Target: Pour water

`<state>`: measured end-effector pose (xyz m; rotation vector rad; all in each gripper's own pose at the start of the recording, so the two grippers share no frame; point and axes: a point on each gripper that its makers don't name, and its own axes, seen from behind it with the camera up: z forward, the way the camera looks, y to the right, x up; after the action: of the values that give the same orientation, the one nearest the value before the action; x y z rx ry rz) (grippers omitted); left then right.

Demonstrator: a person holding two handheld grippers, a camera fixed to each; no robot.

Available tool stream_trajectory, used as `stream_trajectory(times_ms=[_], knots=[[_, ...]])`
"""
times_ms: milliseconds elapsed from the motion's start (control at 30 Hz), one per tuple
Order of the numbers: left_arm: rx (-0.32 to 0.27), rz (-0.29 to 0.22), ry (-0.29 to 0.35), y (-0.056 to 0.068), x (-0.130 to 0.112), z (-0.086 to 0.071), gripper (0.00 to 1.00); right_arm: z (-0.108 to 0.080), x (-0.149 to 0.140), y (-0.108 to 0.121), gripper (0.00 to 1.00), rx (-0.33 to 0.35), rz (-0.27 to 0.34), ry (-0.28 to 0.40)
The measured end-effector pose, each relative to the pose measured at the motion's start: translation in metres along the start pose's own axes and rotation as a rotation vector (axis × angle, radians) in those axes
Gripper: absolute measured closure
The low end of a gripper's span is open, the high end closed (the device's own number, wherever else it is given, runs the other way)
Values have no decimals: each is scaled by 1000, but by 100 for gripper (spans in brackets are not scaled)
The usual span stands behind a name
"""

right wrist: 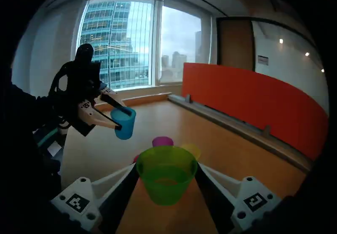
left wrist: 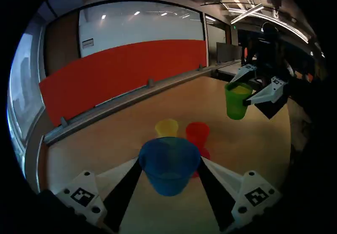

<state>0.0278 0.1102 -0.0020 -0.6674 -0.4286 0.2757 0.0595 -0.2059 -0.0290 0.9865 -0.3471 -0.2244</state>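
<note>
Left gripper (left wrist: 169, 160): clamped on the translucent blue plastic cup (left wrist: 169, 171), 1 finger pressing each side below the rim, cup upright.
Right gripper (right wrist: 166, 166): same story, both fingers squeezing the translucent green plastic cup (right wrist: 167, 179), upright and level.
Where the cups are: both are held up off the light wooden table (left wrist: 105, 150); in the left gripper view the green one hangs at 2 o'clock from the blue, well apart.
On the table: a yellow plastic cup (left wrist: 167, 128) at 12 o'clock just beyond the blue cup, and a red plastic cup (left wrist: 197, 133) at 1 o'clock, close beside it.
Water level: too hard to read through the tinted walls, so I can't tell which cup is the full one.
Step in hand: looks like the approach, with 2 cups to bring together before any tipping.
Doing it well: keep both rims level while closing the gap, set the pouring rim just above and inside the receiving rim, then roll the wrist slowly for a thin stream.
Watch for: tapered, slick walls could slide in the fingers once tilted, so the squeeze needs to hold; the receiving cup should stay dead still over the table.
</note>
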Motion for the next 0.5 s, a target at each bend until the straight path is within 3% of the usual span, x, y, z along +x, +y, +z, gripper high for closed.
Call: stream_trajectory(times_ms=[500], knots=[[-39, 10, -120, 8, -46, 13, 12, 17, -39, -8, 8, 46, -11, -118]])
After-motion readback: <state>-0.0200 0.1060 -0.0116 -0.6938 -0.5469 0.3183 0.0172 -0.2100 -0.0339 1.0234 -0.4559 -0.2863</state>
